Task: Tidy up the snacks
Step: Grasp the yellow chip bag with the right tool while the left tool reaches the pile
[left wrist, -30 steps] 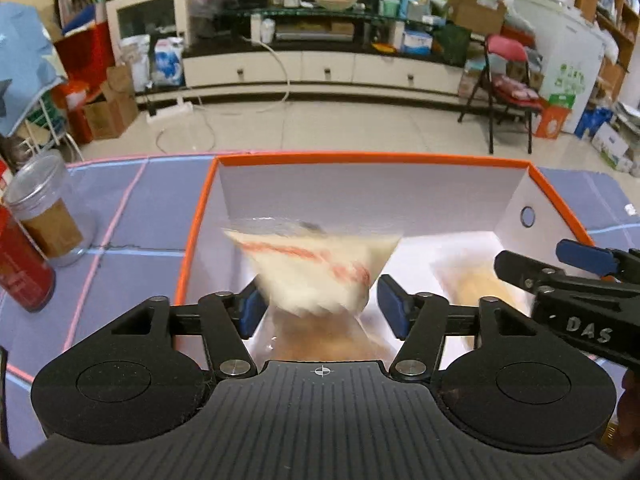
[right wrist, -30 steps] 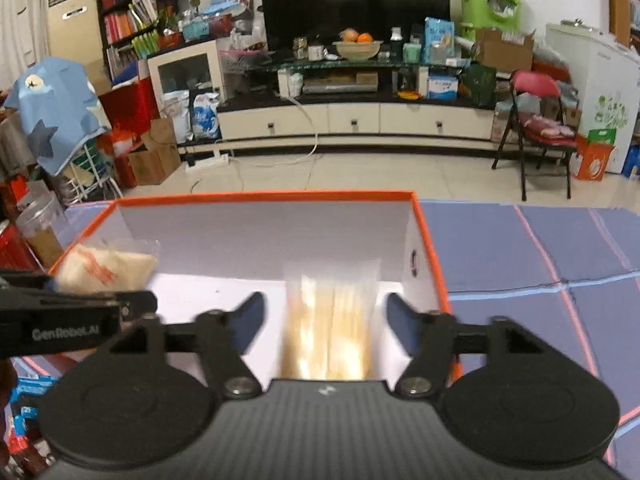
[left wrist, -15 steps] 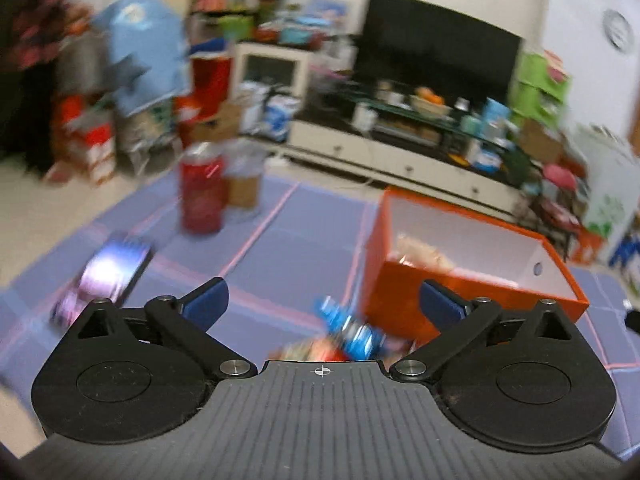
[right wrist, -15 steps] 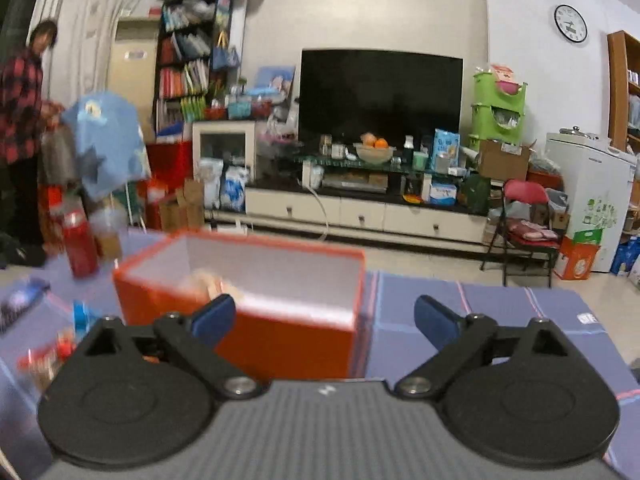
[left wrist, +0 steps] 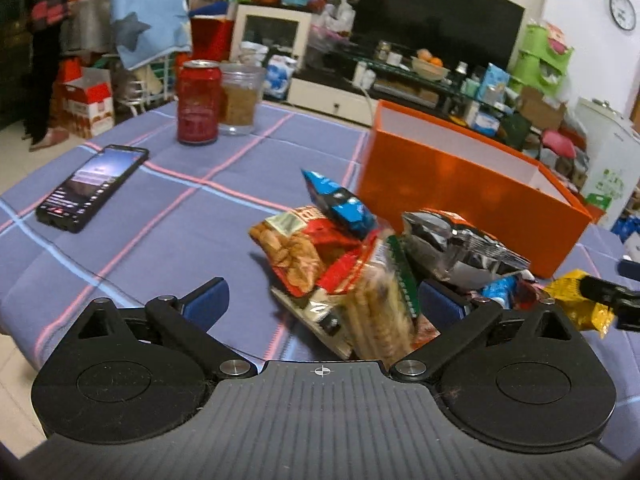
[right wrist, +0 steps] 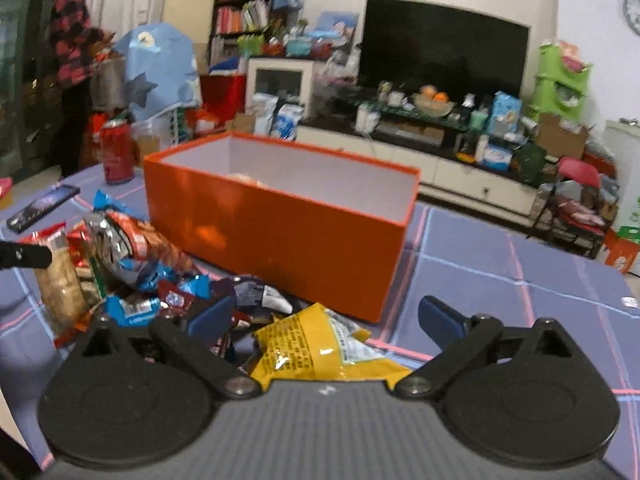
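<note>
Several snack packets still lie in a heap on the table, so by the look of it the job is only partly done. Going left to right in the left wrist view: a phone, a red can and a clear jar stand well apart from the heap. Next comes the pile: a red nut bag, a blue packet, a clear pack of biscuits and a silver bag. Behind it stands the orange box, and a yellow packet lies nearest the right side. Something pale shows just over the box rim in the right wrist view, so at least one item seems to be inside.

The left gripper hangs over the biscuits with its jaws wide apart, holding nothing. The right gripper stands over the yellow packet, its jaws opening and the pads not pressing on it.

A second ago both grippers were above the box, each with a pale bag between its jaws. Now both are empty and back at the heap on the near side of the box.
</note>
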`<state>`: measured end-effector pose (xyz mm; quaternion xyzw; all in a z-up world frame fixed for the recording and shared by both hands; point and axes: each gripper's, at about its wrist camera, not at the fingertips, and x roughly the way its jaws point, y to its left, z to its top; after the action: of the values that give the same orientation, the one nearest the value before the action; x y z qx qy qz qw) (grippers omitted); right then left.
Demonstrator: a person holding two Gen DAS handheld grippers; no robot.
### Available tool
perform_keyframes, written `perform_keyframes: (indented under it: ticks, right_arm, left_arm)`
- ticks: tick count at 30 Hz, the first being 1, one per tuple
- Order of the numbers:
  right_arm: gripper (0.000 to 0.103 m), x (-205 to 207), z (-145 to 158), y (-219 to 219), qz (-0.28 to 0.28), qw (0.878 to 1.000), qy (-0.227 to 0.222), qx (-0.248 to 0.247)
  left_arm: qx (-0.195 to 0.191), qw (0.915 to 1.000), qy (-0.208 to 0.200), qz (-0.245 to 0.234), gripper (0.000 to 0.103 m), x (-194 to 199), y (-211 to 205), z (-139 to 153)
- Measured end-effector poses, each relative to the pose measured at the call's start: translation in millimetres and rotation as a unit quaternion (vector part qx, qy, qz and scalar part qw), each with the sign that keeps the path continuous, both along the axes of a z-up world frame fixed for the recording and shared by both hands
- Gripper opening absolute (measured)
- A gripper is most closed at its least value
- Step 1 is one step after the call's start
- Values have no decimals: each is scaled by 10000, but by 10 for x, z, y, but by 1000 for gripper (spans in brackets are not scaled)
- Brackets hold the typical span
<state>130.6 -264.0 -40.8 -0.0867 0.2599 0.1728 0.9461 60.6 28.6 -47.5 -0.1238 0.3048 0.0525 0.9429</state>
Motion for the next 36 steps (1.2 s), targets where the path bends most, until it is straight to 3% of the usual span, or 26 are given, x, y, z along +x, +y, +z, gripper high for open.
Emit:
perform_keyframes:
  ticks: [4, 5, 6, 14, 20, 24, 33, 36]
  right_arm:
    - [97, 278, -177, -19, 124, 9955, 873, 353]
    - [79, 300, -211, -27, 73, 9943, 998, 380]
    - [50, 311, -223, -30, 19, 9934, 1094, 336]
    - [50, 224, -248, -40, -244, 9887, 1411, 452]
    - [52, 212, -255, 6, -383, 9888, 1389, 395]
    - [61, 213, -305, 1, -343, 9881, 1441, 415]
    - [60, 211, -351, 29, -534, 9885, 1384, 299]
    - [55, 239, -319, -5, -736, 9859, 1439, 425]
  left_arm:
    - [123, 9996, 111, -235, 80, 84, -73, -67]
    - [141, 9994, 149, -265, 78, 115, -85, -87]
    - [140, 9993, 194, -287, 77, 138, -98, -106]
    - [72, 9989, 239, -402, 62, 240, -119, -142]
    - [116, 9988, 314, -350, 60, 301, -158, -167]
    - [212, 9987, 351, -312, 60, 323, -183, -170]
    - [428, 9976, 455, -281, 58, 334, -205, -187]
    - [428, 9976, 478, -265, 49, 331, -195, -180]
